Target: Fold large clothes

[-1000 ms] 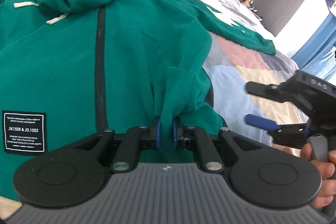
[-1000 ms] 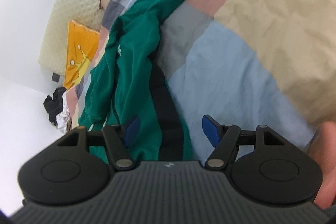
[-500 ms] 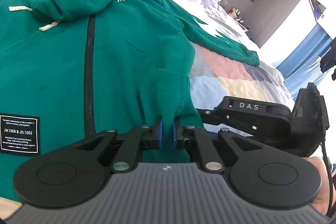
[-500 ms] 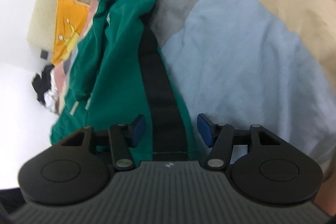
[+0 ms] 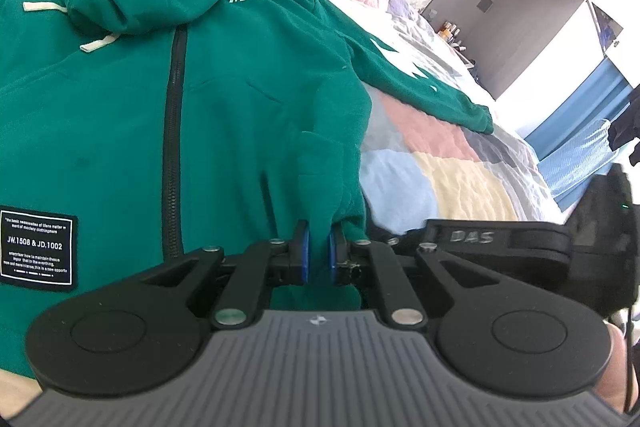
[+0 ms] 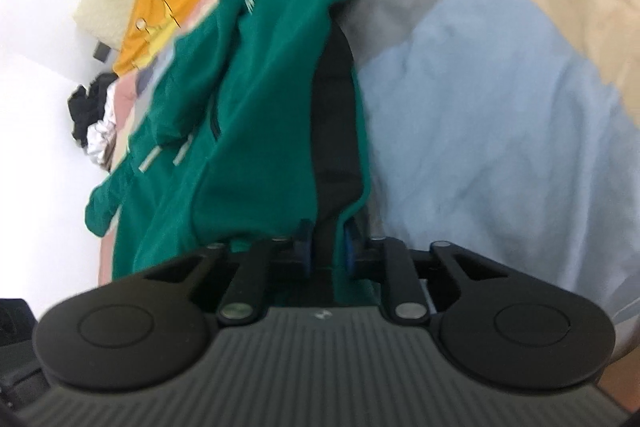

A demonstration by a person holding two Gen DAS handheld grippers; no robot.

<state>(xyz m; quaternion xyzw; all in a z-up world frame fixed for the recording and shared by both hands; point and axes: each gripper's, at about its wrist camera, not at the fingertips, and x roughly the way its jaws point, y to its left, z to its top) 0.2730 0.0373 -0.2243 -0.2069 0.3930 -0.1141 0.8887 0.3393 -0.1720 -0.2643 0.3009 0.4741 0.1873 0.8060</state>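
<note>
Covering the whole scene is the patchwork quilted bedspread [image 5: 432, 143] of pink, blue, grey and cream squares, and on it your large green zip-front hooded sweatshirt [image 5: 224, 99] lies front side up, hood towards the headboard, one sleeve stretched out across the quilt to the right. Your left gripper [image 5: 316, 259] sits at the garment's lower right corner, blue pads pinched onto a raised tuck of green fabric at the hem, so the cloth rises straight out of the jaws away from you. Your right gripper [image 6: 327, 251], seen just beside the left one in the left wrist view, is clamped too: its pads close on the same hem edge, where a black inner lining [image 6: 334, 99] shows along the lifted side of the sweatshirt. A black rectangular printed label [image 5: 38, 253] sits on the front panel left of the black zipper [image 5: 173, 131], well clear of both grips. An orange cushion [image 6: 160, 11] lies beyond the hood.
</note>
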